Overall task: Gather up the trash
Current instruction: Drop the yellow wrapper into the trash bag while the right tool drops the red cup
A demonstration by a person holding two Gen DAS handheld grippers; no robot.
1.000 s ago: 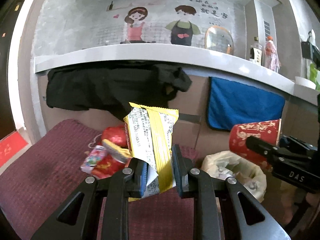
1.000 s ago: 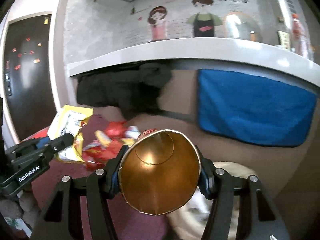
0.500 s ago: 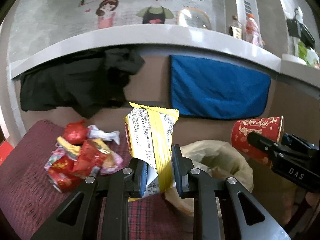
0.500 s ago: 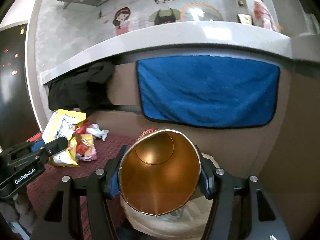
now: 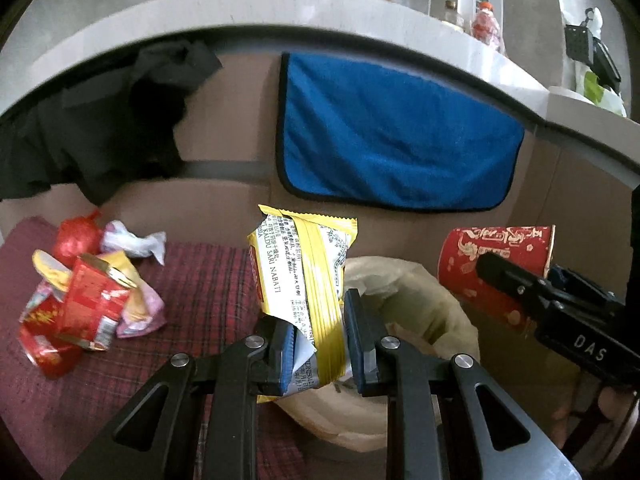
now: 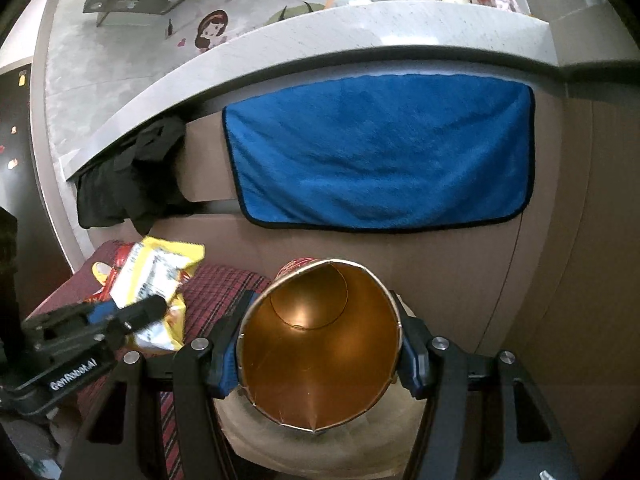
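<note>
My left gripper (image 5: 316, 344) is shut on a yellow snack wrapper (image 5: 304, 276) and holds it upright above the near rim of a beige trash bag (image 5: 404, 292). My right gripper (image 6: 320, 354) is shut on a red paper cup (image 6: 320, 344) with a gold inside, held over the same bag (image 6: 256, 440). The cup (image 5: 496, 256) and right gripper also show at the right of the left wrist view. The wrapper (image 6: 156, 280) and left gripper (image 6: 132, 316) show at the left of the right wrist view. A pile of red and yellow wrappers (image 5: 88, 292) lies on the plaid cloth (image 5: 208, 292).
A blue towel (image 5: 396, 140) hangs on the brown panel behind the bag. Black clothing (image 5: 104, 128) hangs to the left under a grey counter (image 5: 280, 8). Bottles (image 5: 484, 24) stand on the counter at the right.
Both grippers have swung right and forward with their loads. The trash bag now sits under them and the wrapper pile has slid to the left of view.
</note>
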